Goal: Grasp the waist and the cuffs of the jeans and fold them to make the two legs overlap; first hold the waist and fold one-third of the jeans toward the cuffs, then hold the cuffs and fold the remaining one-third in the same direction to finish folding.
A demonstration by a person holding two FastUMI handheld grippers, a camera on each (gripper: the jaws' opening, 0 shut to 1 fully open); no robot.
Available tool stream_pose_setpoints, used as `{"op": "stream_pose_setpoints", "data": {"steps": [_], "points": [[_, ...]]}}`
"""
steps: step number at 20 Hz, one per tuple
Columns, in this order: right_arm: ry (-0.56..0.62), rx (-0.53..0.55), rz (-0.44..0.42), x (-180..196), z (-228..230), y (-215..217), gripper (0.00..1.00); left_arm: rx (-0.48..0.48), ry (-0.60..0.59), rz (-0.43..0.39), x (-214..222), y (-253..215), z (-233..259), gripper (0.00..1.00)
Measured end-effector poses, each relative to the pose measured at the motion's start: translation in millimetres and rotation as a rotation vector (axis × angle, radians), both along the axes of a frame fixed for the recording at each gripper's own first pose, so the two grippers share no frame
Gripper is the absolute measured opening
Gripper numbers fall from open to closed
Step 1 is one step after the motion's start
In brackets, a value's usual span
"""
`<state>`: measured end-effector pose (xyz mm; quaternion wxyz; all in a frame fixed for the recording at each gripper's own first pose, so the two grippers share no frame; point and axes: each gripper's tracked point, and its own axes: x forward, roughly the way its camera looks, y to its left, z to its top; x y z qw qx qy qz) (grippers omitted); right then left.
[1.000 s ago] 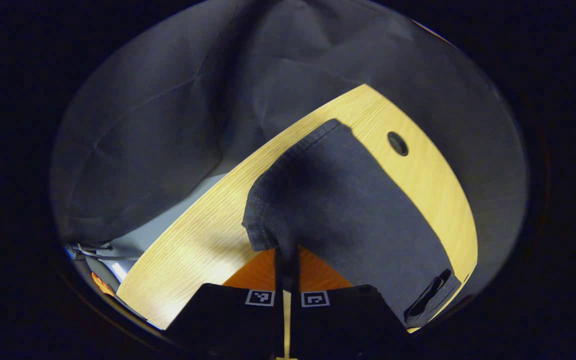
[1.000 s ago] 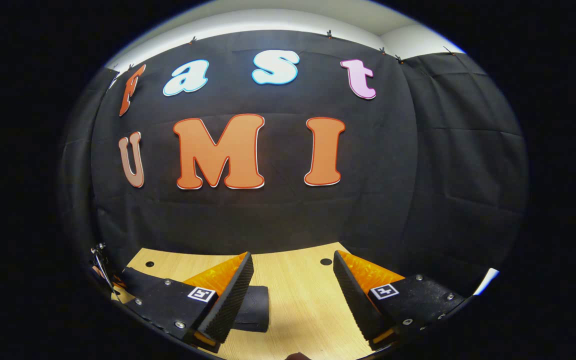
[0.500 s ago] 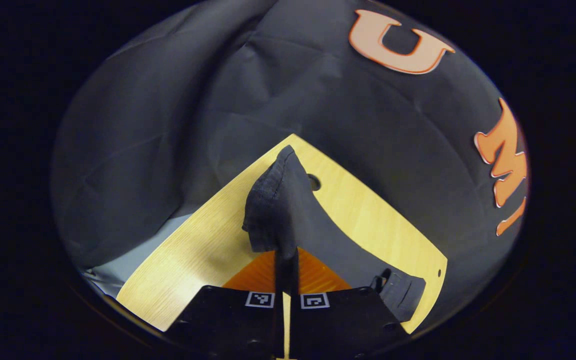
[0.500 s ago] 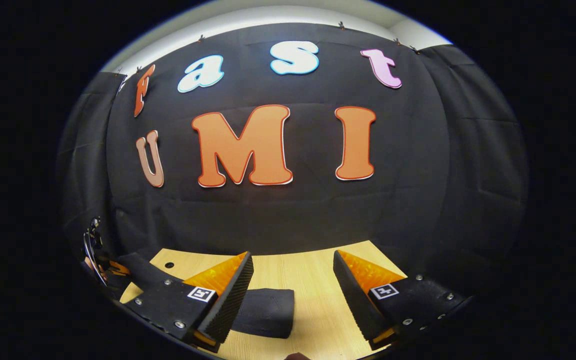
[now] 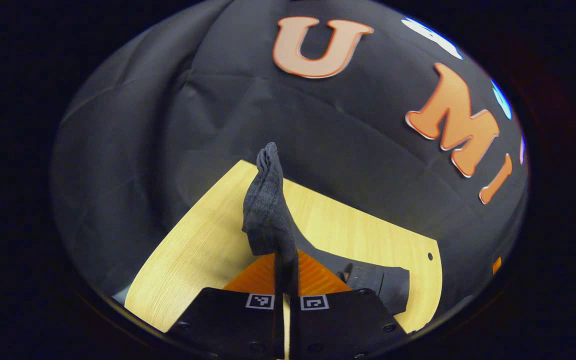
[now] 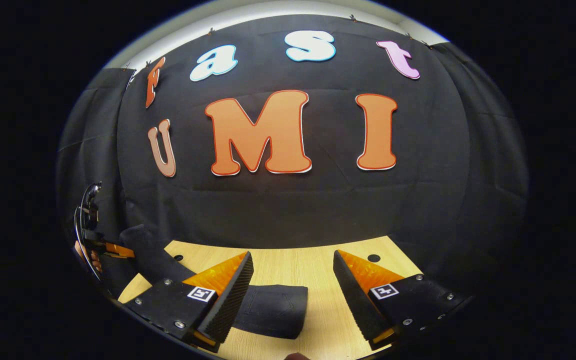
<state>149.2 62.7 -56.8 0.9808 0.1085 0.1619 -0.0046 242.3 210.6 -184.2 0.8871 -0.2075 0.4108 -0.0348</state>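
A light wooden table (image 6: 313, 260) with round holes near its edges stood against the booth's black cloth wall (image 6: 288, 210), and a pale strip of ceiling showed above the cloth in the right gripper view. Small square black-and-white markers sat on both grippers; no brand or readable label showed on the dark jeans (image 5: 268, 210).

The left gripper (image 5: 285, 265) had its fingers pressed together on a bunched edge of the jeans, lifting it clear of the table, so the cloth rose in a narrow ridge ahead of the fingers. Whether that edge was cuff or waist could not be told. The rest of the jeans (image 6: 273, 310) lay on the table, partly hidden behind the right gripper's near finger. The right gripper (image 6: 293, 295) hung above the table with its fingers spread wide, holding nothing.
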Motion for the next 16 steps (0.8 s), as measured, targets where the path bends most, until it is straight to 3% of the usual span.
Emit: {"op": "stream_pose_setpoints", "data": {"steps": [6,16], "points": [[0.025,0.039,-0.008,0,-18,-14,0.97,-0.014,-0.054,-0.107,5,-68,49,0.05],[0.046,0.070,-0.022,1,-34,-42,0.96,-0.007,-0.065,-0.307,-3,-196,74,0.04]]}}
